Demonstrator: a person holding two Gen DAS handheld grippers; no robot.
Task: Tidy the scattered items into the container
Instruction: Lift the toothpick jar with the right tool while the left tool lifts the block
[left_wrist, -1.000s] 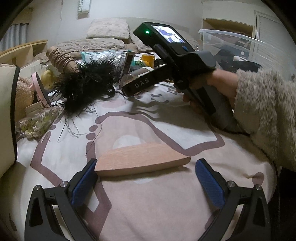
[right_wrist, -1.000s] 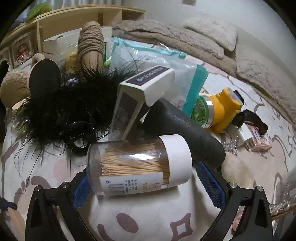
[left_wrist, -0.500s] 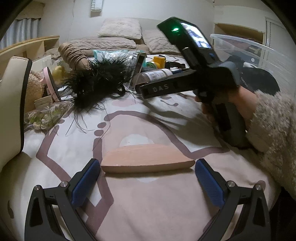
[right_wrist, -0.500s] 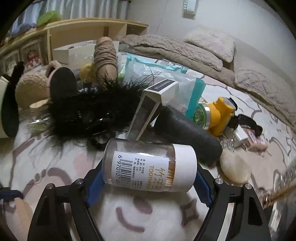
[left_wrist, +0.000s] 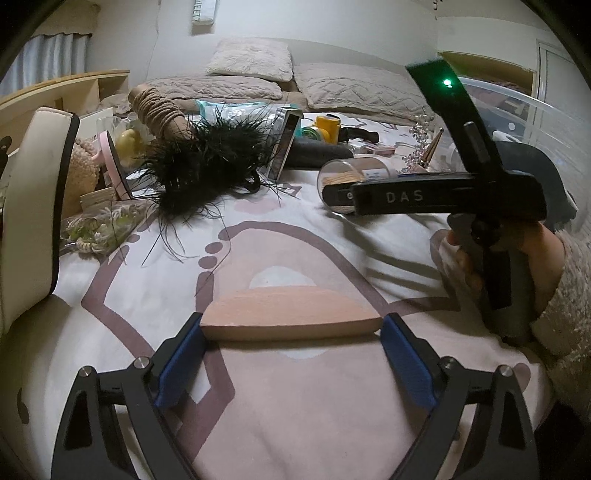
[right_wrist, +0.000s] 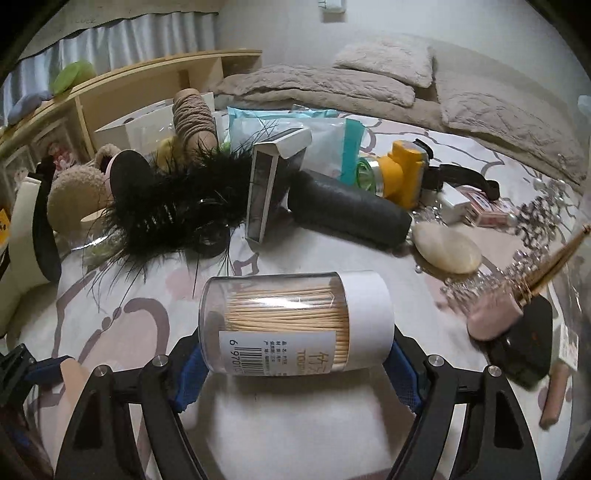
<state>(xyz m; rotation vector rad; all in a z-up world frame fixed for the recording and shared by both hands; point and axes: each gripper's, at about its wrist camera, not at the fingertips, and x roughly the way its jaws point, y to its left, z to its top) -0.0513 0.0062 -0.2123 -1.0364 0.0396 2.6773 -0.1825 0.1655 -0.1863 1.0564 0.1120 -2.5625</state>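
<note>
A flat pink foam wedge (left_wrist: 291, 314) lies on the patterned bedspread. My left gripper (left_wrist: 291, 328) is closing on it, and both blue pads touch its two ends. A clear toothpick jar (right_wrist: 295, 325) with a white cap lies crosswise in my right gripper (right_wrist: 295, 350), which is shut on it. In the left wrist view the toothpick jar (left_wrist: 354, 173) hangs just above the bedspread in the right gripper (left_wrist: 343, 188), held by a hand in a fluffy sleeve. The clear plastic container (left_wrist: 535, 110) stands at the right, behind that hand.
Clutter lies beyond the jar: a black feather piece (right_wrist: 166, 210), a white box (right_wrist: 273, 184), a black roll (right_wrist: 347, 218), a yellow torch (right_wrist: 402, 173), a pale round compact (right_wrist: 447, 251), bead strands and a pink heeled shoe (right_wrist: 495, 314). A cream bag (left_wrist: 33, 229) stands left.
The left pads have closed in onto the ends of the pink wedge. The right gripper has shut on the toothpick jar, lifted it and carried it to the right, away from the clutter.
</note>
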